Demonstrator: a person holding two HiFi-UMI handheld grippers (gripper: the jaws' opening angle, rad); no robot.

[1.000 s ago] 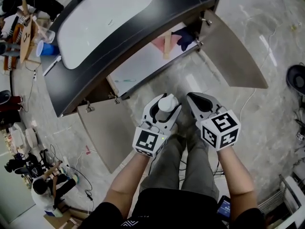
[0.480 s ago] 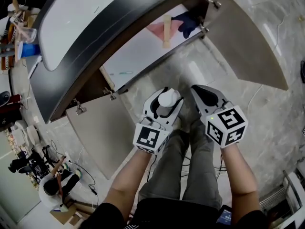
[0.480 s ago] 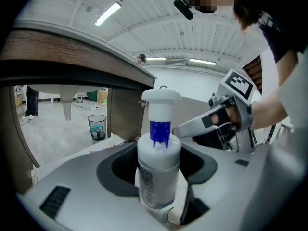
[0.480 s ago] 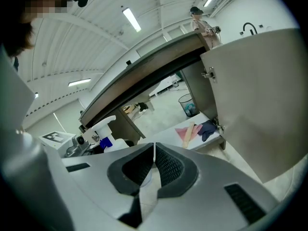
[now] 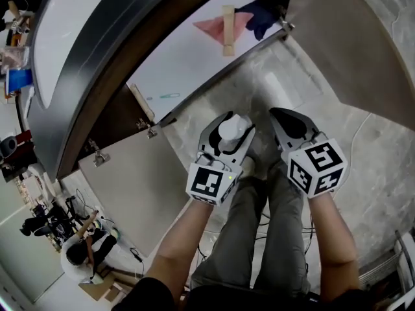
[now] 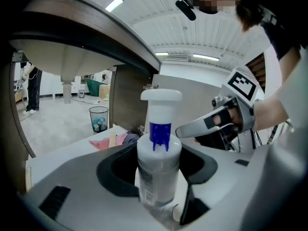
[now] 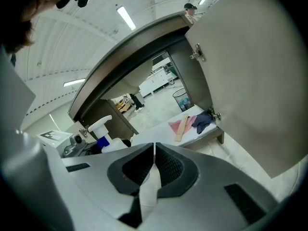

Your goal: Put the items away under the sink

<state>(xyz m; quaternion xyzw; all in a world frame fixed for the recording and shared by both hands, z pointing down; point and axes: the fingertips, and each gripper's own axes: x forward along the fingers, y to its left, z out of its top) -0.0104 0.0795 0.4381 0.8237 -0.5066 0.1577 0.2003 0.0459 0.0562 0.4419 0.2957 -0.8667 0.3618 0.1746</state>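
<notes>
Gripping a white plastic pump bottle with a blue collar (image 6: pixel 159 150) at the head view's centre, the left gripper (image 5: pixel 232 135) pinches its body. Just right of it, the right gripper (image 7: pixel 154 158) has its jaws pressed together, empty. At upper centre, the open cabinet's white shelf (image 5: pixel 181 63) holds a pink cloth (image 5: pixel 213 26).

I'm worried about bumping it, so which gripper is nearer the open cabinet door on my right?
Right. The right gripper, jaws shut and empty, is just left of the door, not touching; the left gripper, holding the bottle, is farther left.
</notes>
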